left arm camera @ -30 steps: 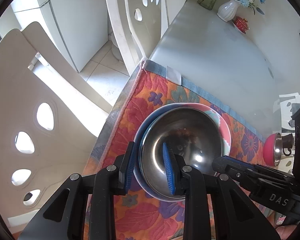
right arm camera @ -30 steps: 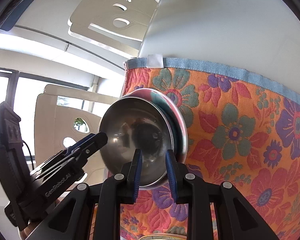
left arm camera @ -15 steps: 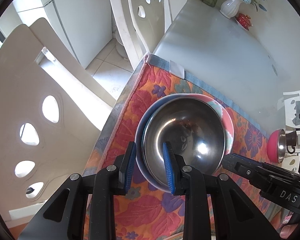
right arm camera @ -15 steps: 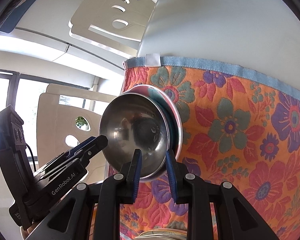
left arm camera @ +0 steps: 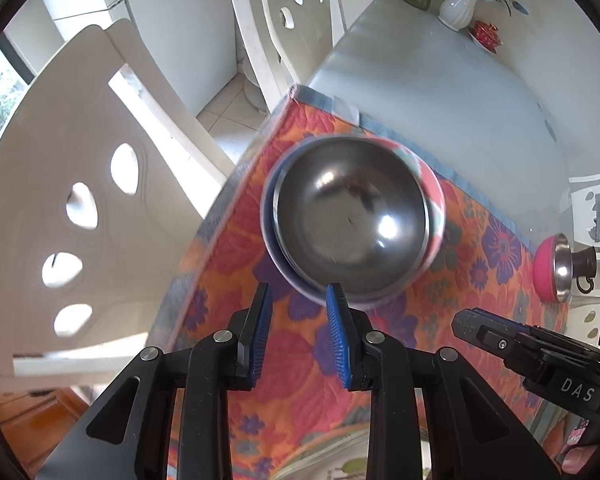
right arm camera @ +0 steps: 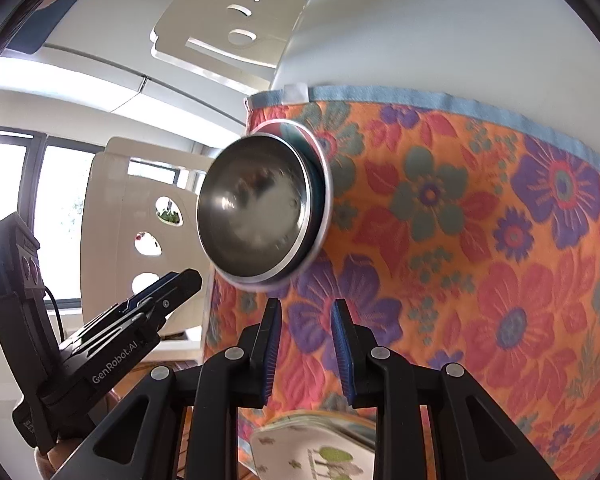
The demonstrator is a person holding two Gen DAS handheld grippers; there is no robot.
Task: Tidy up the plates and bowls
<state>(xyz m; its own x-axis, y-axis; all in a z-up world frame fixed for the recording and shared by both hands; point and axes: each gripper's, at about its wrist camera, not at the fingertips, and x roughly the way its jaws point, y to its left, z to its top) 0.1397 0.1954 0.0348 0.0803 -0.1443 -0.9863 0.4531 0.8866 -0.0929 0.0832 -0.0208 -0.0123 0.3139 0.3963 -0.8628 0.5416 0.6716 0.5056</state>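
Note:
A steel bowl point(left arm camera: 350, 224) sits nested in a coloured bowl or plate point(left arm camera: 434, 200) on the floral cloth near the table's corner. It also shows in the right wrist view point(right arm camera: 256, 208). My left gripper point(left arm camera: 298, 336) is open and empty, just short of the bowl's near rim. My right gripper point(right arm camera: 305, 346) is open and empty, also just short of the bowl. A patterned plate point(right arm camera: 320, 448) lies under the right gripper at the bottom edge. A pink and steel bowl point(left arm camera: 552, 268) lies at the right.
The floral cloth point(left arm camera: 284, 360) covers the near part of the grey table point(left arm camera: 440, 92). White chairs point(left arm camera: 76, 184) stand off the table's left edge. A white vase point(left arm camera: 458, 8) and a small red dish point(left arm camera: 486, 34) stand at the far end.
Both grippers have let go of the steel bowl's rim and pulled back from it. The bowl now rests in the coloured one on the cloth.

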